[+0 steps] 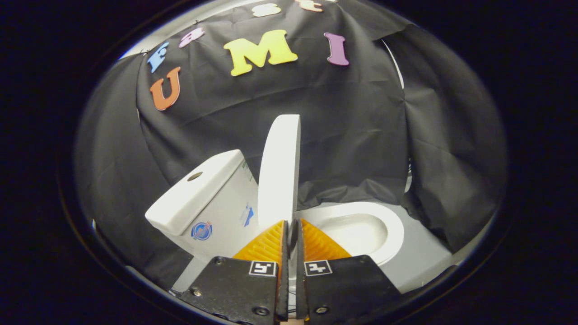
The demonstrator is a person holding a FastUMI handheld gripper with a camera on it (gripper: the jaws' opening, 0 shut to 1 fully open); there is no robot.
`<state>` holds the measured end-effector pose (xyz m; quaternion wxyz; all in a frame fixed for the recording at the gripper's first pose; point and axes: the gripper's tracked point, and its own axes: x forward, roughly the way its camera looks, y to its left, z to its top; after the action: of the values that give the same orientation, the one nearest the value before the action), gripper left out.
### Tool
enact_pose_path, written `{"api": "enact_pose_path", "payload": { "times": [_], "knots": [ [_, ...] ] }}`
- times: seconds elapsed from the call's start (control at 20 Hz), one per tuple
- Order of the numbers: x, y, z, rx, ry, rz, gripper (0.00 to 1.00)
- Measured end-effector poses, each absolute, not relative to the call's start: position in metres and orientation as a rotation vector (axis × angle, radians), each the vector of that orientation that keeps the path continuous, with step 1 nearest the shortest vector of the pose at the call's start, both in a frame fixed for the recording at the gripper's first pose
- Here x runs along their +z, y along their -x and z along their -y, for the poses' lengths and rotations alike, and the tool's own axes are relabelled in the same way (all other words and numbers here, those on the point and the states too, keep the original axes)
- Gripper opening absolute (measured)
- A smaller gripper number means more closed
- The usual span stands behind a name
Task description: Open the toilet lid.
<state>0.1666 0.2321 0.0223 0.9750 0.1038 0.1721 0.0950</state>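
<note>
Gripper view shows your tool (289, 223) pinched nearly closed, holding nothing you can see. Toilet lid (280, 169) stands straight up just beyond it, beside the tank (203, 194). Bowl (361, 228) is uncovered; job looks about done.

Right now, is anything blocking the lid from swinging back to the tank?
Nothing visible. The lid stands upright with open space between it and the tank. The tool, fingers nearly together, sits at the lid's lower edge.
</note>
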Motion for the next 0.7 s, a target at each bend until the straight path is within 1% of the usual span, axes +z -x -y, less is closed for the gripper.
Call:
{"api": "enact_pose_path", "payload": {
  "times": [0.7],
  "knots": [
    [0.033, -0.159, -0.299, 0.188, -0.012, -0.317, 0.11]
  ]
}}
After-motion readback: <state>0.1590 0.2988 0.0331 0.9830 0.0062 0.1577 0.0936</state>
